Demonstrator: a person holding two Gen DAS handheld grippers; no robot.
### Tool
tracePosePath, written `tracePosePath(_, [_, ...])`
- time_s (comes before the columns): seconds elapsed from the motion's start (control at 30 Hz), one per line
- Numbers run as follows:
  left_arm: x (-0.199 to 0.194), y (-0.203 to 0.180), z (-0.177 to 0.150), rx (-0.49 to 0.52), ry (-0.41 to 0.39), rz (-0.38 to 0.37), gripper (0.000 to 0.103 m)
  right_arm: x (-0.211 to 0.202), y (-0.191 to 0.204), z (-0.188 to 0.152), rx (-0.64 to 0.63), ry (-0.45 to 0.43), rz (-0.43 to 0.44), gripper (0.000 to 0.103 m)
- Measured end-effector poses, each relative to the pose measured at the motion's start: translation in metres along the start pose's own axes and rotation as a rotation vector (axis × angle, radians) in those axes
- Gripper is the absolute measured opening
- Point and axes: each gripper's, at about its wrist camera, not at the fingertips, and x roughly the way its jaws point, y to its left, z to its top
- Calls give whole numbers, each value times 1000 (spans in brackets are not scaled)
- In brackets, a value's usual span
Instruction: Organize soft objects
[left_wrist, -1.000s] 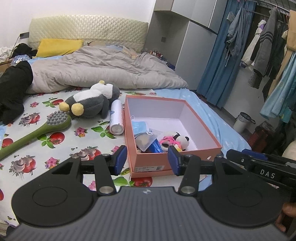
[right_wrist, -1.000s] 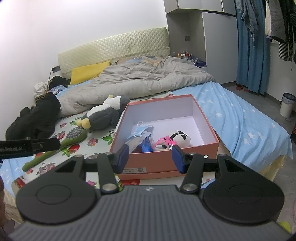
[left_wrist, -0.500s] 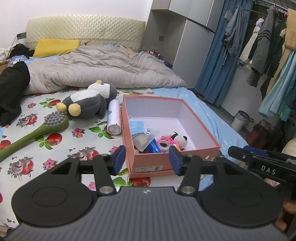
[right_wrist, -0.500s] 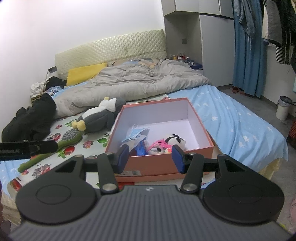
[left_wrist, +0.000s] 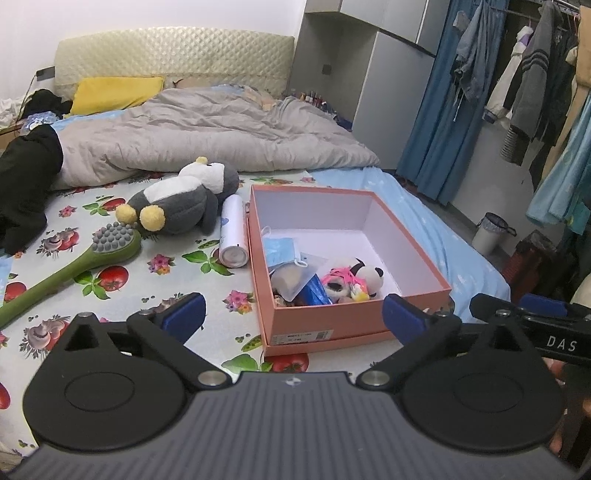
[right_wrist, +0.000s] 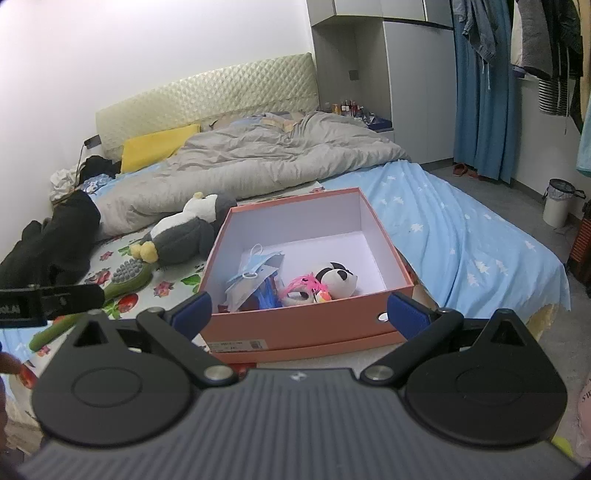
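I see the penguin plush (left_wrist: 184, 201) lying on the floral sheet (left_wrist: 48, 291), just left of the open pink box (left_wrist: 351, 325); a white cylinder (left_wrist: 232, 236) lies between them and a green brush (left_wrist: 107, 247) nearby. My left gripper (left_wrist: 291, 317) and right gripper (right_wrist: 299, 310) hang empty, jaws spread wide. The box's near wall hides part of the panda toy (right_wrist: 338, 278) and face mask (left_wrist: 282, 249).

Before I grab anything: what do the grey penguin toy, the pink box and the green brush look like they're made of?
Penguin toy: plush fabric, by its fuzzy matte pile and squashed shape; likely soft-stuffed.
Pink box: probably cardboard, with thin straight walls, matte pink outside, white inside, printed label.
Green brush: looks like matte plastic or rubber; the grey nubs seem rubbery, though that is unclear.
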Motion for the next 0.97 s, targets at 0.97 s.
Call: tracePosePath(0.97, [-1,2,-2,3,18,9,103,2,5,-2,-9,4,3,103])
